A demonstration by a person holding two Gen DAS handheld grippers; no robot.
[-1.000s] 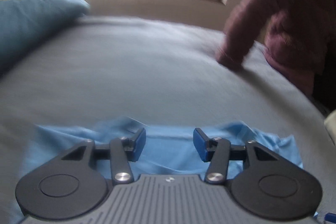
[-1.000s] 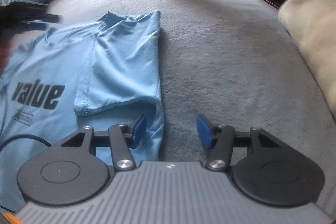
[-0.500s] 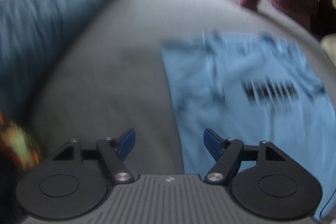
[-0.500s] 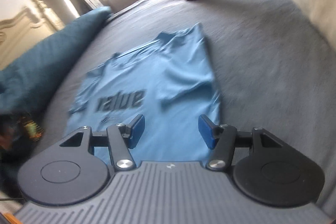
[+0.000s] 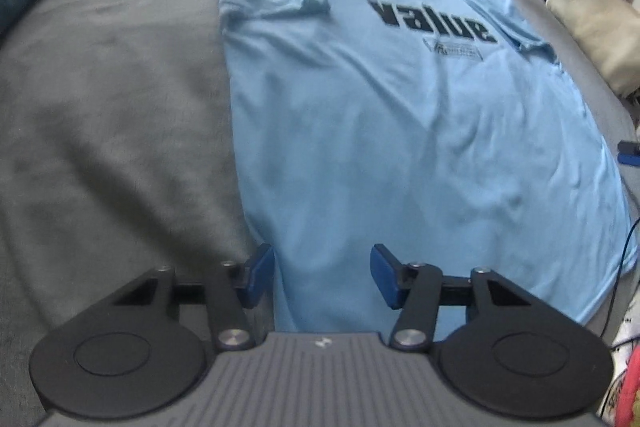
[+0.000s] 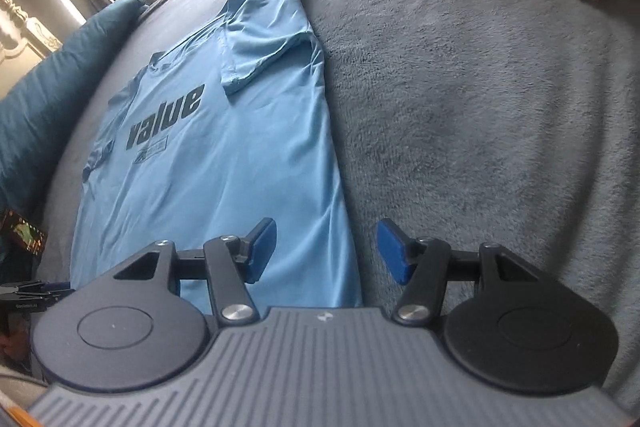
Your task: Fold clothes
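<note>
The light blue T-shirt [image 5: 400, 131] lay print-up on the grey bedspread [image 6: 480, 87], both sleeves folded inward, its long axis running straight away from both grippers, hem nearest them. The left gripper [image 5: 322, 277] hung spread and empty over the hem's left corner; the right gripper [image 6: 326, 251], likewise agape and holding nothing, straddled the hem's right edge. Each stood about equally near its own corner.

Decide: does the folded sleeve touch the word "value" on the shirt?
Apart. The right wrist view shows plain blue cloth between the sleeve and "value".
</note>
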